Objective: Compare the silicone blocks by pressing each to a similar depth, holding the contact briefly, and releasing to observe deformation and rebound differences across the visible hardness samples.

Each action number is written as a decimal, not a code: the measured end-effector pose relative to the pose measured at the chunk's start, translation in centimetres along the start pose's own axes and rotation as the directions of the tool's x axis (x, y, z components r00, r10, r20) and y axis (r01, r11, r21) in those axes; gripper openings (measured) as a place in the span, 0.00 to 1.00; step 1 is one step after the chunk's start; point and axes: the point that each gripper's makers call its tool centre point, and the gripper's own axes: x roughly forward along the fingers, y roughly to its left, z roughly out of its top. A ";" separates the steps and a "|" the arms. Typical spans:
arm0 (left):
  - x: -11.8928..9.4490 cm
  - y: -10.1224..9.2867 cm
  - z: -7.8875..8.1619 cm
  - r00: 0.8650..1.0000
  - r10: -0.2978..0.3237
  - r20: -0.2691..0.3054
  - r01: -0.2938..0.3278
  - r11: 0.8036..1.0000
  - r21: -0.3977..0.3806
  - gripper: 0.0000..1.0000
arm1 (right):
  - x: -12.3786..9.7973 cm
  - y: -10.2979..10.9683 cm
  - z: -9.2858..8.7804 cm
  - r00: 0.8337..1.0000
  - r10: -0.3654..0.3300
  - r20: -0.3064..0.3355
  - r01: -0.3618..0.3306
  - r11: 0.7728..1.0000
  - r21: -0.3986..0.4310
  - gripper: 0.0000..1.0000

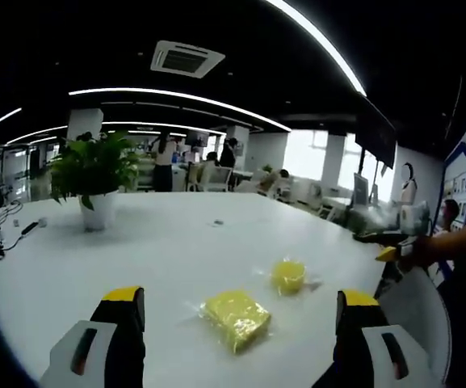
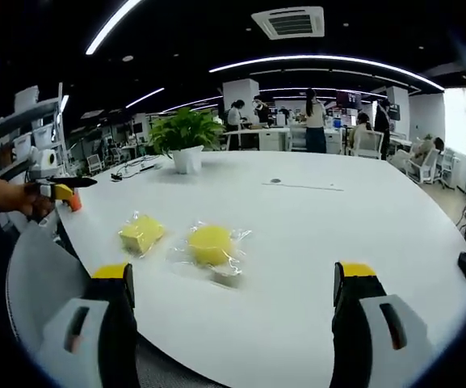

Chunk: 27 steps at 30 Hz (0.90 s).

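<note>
Two wrapped silicone blocks (image 1: pixel 235 318) (image 2: pixel 211 244) on the bench (image 2: pixel 313 234) — untouched.
We held both hand-held grippers (image 1: pixel 239 323) (image 2: pixel 233 303) apart — every press remained.

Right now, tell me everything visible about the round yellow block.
The round yellow block is a squat disc, looking like soft silicone, sealed in crinkled clear wrap. It lies flat on the white table, beside the rectangular yellow block and apart from it. Nothing presses it; both tools are open and clear of it. The left gripper view shows it farther off.
</note>
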 end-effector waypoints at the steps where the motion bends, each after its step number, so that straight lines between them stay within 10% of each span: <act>1: -0.1 0.0 -0.4 1.000 0.000 -0.007 0.000 1.000 -0.002 1.00 | -0.2 -0.1 -0.2 1.000 -0.004 -0.002 0.004 1.000 0.001 0.96; 27: -1.4 1.4 -3.8 0.996 0.048 -0.071 -0.053 0.996 -0.075 1.00 | -0.8 -0.2 -1.9 0.999 -0.035 -0.032 0.036 0.999 0.022 0.96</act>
